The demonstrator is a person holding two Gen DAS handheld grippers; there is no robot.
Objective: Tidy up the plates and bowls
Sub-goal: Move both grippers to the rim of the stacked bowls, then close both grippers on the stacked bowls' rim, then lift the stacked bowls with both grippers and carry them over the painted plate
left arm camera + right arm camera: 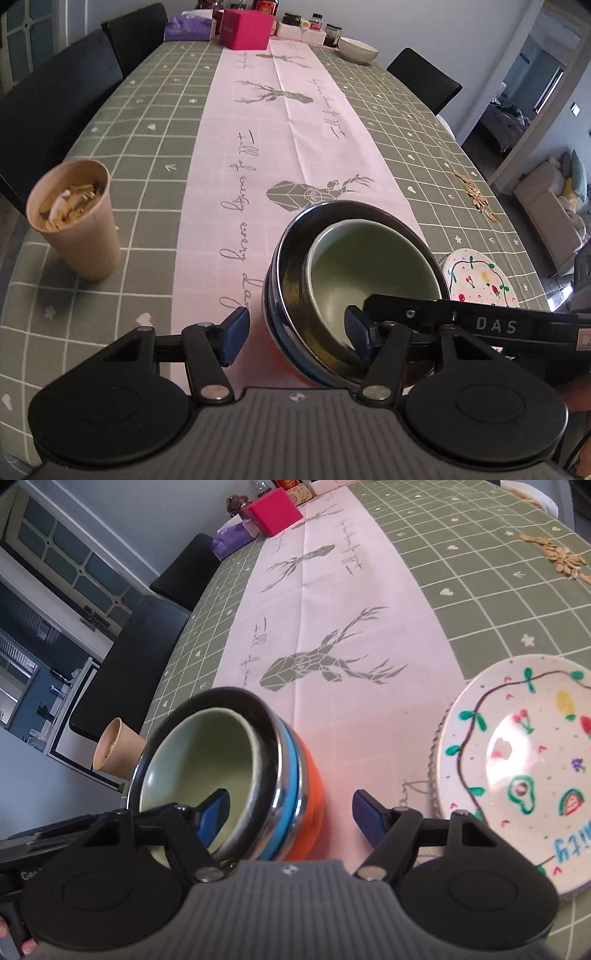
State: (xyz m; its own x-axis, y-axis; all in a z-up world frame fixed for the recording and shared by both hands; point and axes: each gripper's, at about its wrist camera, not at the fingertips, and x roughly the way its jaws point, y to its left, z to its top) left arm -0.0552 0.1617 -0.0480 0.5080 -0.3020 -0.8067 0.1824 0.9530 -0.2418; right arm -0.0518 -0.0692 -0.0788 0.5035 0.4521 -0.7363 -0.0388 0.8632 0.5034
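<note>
A pale green bowl [373, 266] sits nested in a stack of bowls [291, 332] with a dark metal rim, a blue band and an orange base, on the pink table runner. My left gripper [295, 334] is open and straddles the stack's near-left wall, its right finger inside the green bowl. My right gripper [290, 814] is open and straddles the stack's right wall [295, 771], its left finger inside the green bowl [199, 764]. A white plate with painted fruit [517, 760] lies to the right on a ribbed plate; it also shows in the left wrist view [480, 280].
A paper cup [74, 221] full of scraps stands at the left. Seed shells [476, 195] lie scattered at the right. A white bowl [358, 50], a pink box [245, 29], a tissue pack and jars stand at the far end. Black chairs line both sides.
</note>
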